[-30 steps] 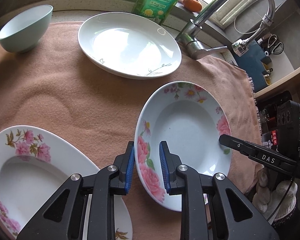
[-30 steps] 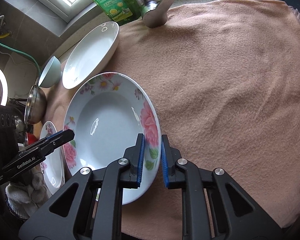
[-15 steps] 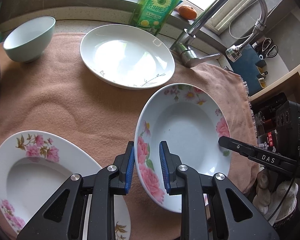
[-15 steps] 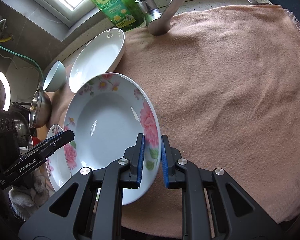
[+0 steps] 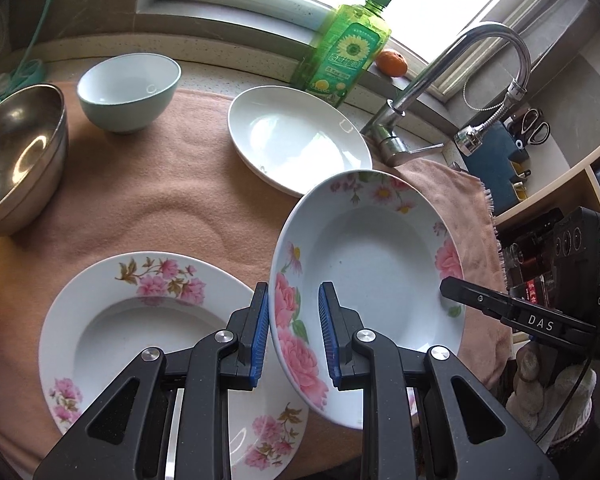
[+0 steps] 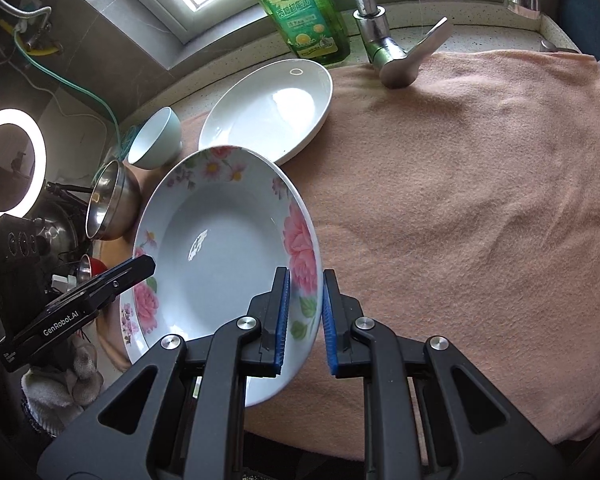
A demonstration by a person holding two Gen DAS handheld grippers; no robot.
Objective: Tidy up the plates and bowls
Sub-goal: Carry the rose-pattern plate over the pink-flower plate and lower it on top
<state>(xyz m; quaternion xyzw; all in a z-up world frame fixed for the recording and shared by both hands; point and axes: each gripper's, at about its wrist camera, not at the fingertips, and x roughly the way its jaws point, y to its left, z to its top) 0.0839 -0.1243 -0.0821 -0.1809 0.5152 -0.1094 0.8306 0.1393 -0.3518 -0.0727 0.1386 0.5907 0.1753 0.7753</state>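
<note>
A pale blue deep plate with pink roses (image 5: pixel 372 272) is held up off the towel between both grippers. My left gripper (image 5: pixel 292 332) is shut on its left rim. My right gripper (image 6: pixel 304 320) is shut on its right rim (image 6: pixel 220 248). A second floral plate (image 5: pixel 140 320) lies flat on the peach towel just left of and below the held one. A plain white plate (image 5: pixel 296 136) lies further back, and shows in the right wrist view (image 6: pixel 268 112). A pale green bowl (image 5: pixel 128 88) and a steel bowl (image 5: pixel 16 152) stand at the back left.
A peach towel (image 6: pixel 460 200) covers the counter. A green soap bottle (image 5: pixel 348 48), an orange (image 5: pixel 392 63) and a chrome tap (image 5: pixel 440 92) stand along the window ledge. A ring light (image 6: pixel 8 164) glows at the left.
Both grippers have lifted the rose plate higher and drawn back; it now hangs partly over the floral plate on the towel. The bowls have come into view.
</note>
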